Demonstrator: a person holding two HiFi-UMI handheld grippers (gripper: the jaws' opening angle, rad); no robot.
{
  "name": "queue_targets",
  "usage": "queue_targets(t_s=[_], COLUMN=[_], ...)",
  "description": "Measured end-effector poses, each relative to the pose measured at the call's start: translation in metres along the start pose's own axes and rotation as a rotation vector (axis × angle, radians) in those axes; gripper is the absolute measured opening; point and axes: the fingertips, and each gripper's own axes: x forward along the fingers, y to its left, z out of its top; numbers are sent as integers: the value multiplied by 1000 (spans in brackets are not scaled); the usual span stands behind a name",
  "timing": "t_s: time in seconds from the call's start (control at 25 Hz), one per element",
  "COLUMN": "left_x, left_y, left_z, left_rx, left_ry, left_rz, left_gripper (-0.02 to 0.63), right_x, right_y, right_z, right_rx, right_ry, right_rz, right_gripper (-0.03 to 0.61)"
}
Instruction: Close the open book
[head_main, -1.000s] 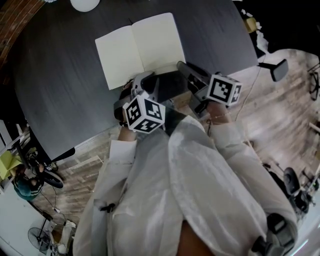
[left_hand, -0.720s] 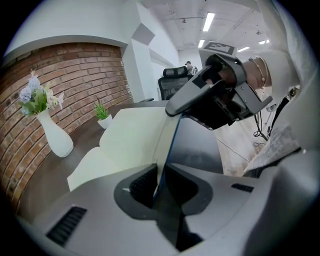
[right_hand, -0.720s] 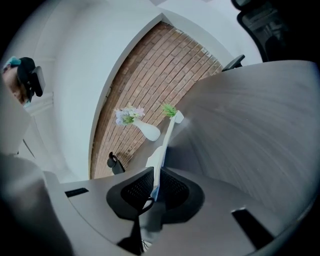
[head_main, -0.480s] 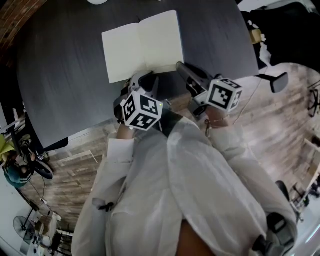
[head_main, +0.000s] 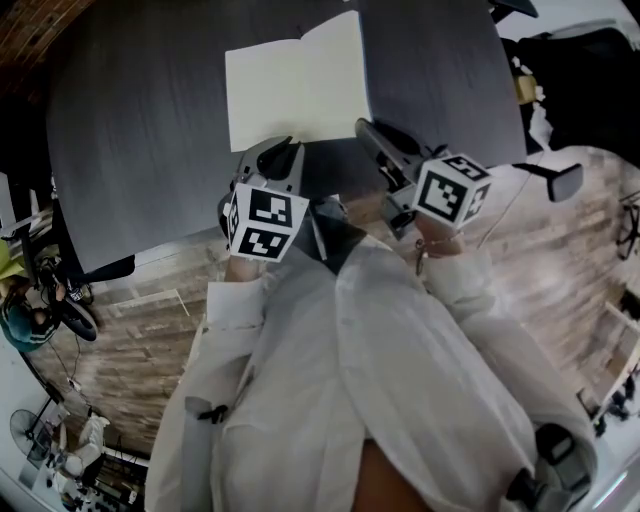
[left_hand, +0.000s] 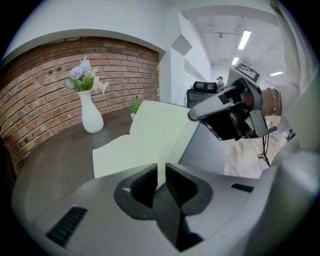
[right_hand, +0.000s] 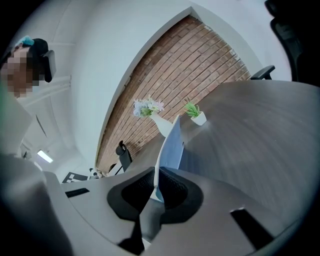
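Observation:
The open book (head_main: 290, 90) lies on the dark round table (head_main: 140, 120), cream pages up. My left gripper (head_main: 287, 150) sits at its near edge by the spine, and in the left gripper view the jaws (left_hand: 160, 181) are shut on a thin pale page edge. My right gripper (head_main: 368, 130) holds the near right corner. Its jaws (right_hand: 156, 186) have just been closing and pinch the blue cover (right_hand: 172, 145), which stands up off the table. The raised right half (left_hand: 165, 130) shows cream above, with the right gripper (left_hand: 227, 107) beside it.
A white vase of flowers (left_hand: 91, 115) and a small potted plant (right_hand: 196, 115) stand at the table's far side by a brick wall. The table's near edge runs just under my hands. An office chair (head_main: 560, 180) stands on the wooden floor to the right.
Both grippers have risen and rolled at the book's near edge. The right jaws have closed on the cover, and the book's right half now looks narrower, lifted off the table.

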Motion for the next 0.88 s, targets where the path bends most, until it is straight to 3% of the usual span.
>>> queue_targets(t_s=[0.28, 0.88], left_x=[-23, -45], left_y=[29, 69], left_z=[4, -19], left_rx=[-77, -183], left_ry=[-73, -116], left_rz=[-22, -126], left_gripper=[44, 25], right_x=[13, 57], right_y=[19, 66], right_z=[0, -16], right_rx=[-35, -64], right_ry=[-3, -13], right_rz=[-3, -10], right_gripper=[29, 29])
